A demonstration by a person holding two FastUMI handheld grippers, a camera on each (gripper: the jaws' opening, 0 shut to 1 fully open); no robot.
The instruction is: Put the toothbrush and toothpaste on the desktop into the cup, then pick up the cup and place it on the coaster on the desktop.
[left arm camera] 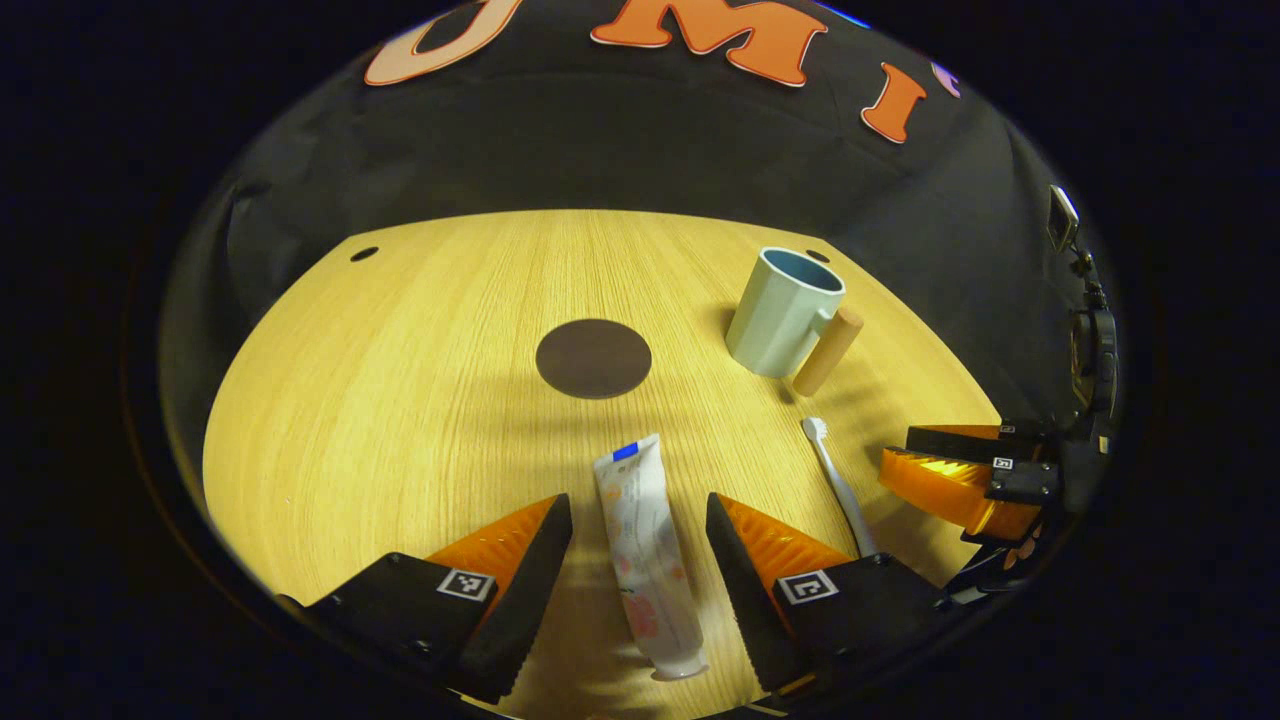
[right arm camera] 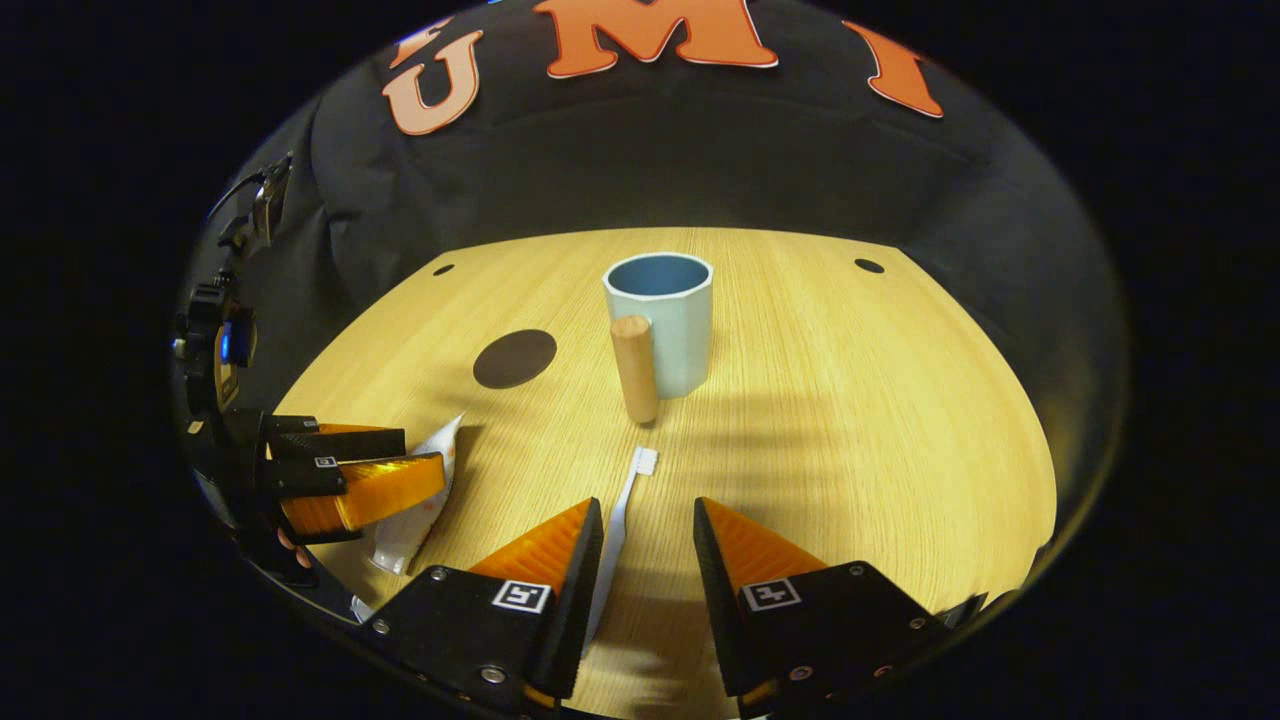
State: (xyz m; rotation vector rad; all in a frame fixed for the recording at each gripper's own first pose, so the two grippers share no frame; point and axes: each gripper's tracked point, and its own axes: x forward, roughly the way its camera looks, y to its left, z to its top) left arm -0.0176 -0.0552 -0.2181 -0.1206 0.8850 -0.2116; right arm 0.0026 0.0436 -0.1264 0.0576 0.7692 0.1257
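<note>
Left claw [left arm camera: 640, 540] gapes wide around the paste [left arm camera: 645, 555], its fingers clear of the tube. Coaster [left arm camera: 593, 358] lies ahead, cup [left arm camera: 785, 310] ahead-right. Right claw [right arm camera: 648, 545] stands open too, brush [right arm camera: 618, 525] between its fingers, beside the left one; cup straight ahead.

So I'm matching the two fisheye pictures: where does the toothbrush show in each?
Left gripper view: toothbrush lies lower right, beyond the tool's right finger, head toward the cup.
Right gripper view: toothbrush lies bottom centre, by the tool's left finger.
Shared landmark: the pale blue cup with its wooden handle.
</note>
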